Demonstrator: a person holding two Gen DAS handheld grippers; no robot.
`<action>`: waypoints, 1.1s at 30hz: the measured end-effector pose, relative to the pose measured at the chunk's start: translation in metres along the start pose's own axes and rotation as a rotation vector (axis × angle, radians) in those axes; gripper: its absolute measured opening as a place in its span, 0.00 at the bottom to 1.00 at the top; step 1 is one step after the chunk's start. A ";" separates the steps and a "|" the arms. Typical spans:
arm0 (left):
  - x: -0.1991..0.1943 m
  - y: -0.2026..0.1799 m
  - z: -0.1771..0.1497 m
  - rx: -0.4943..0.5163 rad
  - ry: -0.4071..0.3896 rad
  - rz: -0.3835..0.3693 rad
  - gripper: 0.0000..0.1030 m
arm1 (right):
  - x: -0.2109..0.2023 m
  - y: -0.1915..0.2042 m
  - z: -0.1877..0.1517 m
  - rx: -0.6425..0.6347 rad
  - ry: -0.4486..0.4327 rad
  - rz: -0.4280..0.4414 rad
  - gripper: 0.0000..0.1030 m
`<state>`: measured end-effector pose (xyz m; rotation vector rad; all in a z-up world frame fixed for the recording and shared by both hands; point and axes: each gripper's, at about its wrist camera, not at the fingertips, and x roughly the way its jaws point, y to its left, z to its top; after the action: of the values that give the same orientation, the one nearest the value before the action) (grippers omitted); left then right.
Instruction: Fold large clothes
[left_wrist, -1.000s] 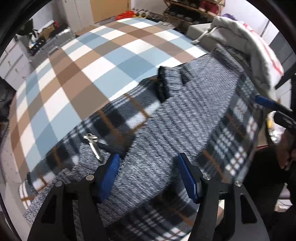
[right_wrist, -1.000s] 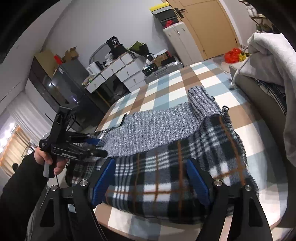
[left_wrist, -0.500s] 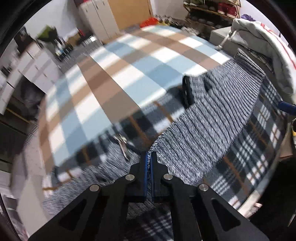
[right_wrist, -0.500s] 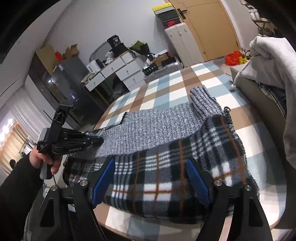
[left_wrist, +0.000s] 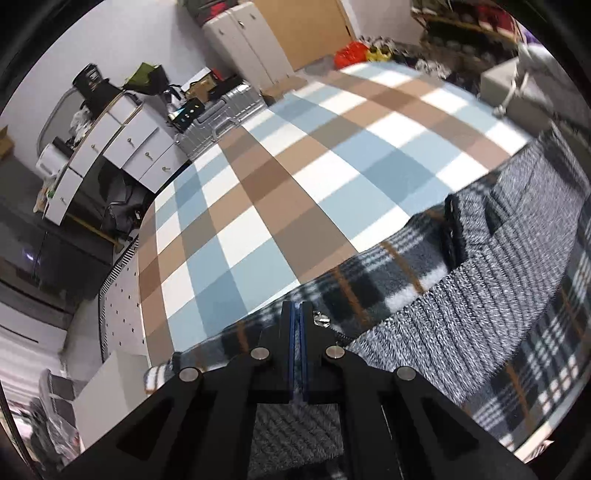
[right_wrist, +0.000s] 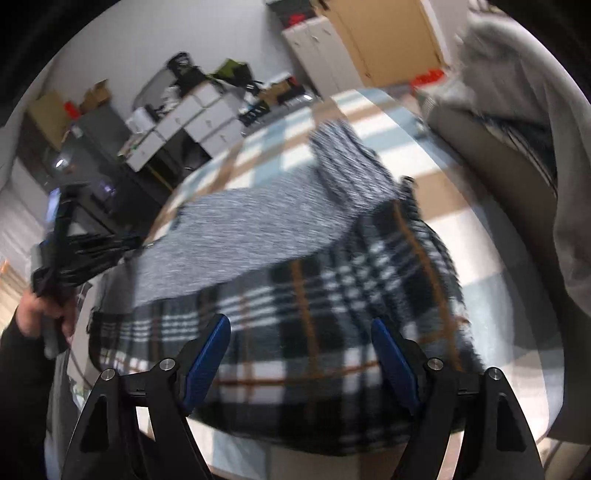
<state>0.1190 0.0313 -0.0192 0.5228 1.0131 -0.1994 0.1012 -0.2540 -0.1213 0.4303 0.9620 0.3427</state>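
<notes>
The plaid fleece jacket with its grey knit lining lies spread across the near part of the checked table, zipper pull just beside your left fingertips. Your left hand-held gripper is clenched tight at the jacket's front edge; whether cloth is actually pinched there you cannot tell. Your right hand-held gripper stands released above the plaid hem. You are at the grasping step: next, lower the right onto the hem and close before lifting both to fold.
</notes>
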 end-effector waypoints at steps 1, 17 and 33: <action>-0.006 0.003 -0.003 -0.030 0.010 0.011 0.00 | 0.003 -0.008 0.001 0.029 0.013 0.005 0.77; -0.021 -0.028 -0.101 -0.209 0.032 -0.180 0.00 | -0.027 0.004 -0.011 0.011 -0.076 -0.055 0.82; -0.028 -0.022 -0.133 -0.432 -0.097 -0.116 0.80 | -0.023 0.006 -0.053 0.237 0.111 0.331 0.97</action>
<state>-0.0049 0.0771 -0.0588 0.0615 0.9576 -0.1022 0.0440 -0.2492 -0.1287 0.7982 1.0447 0.5586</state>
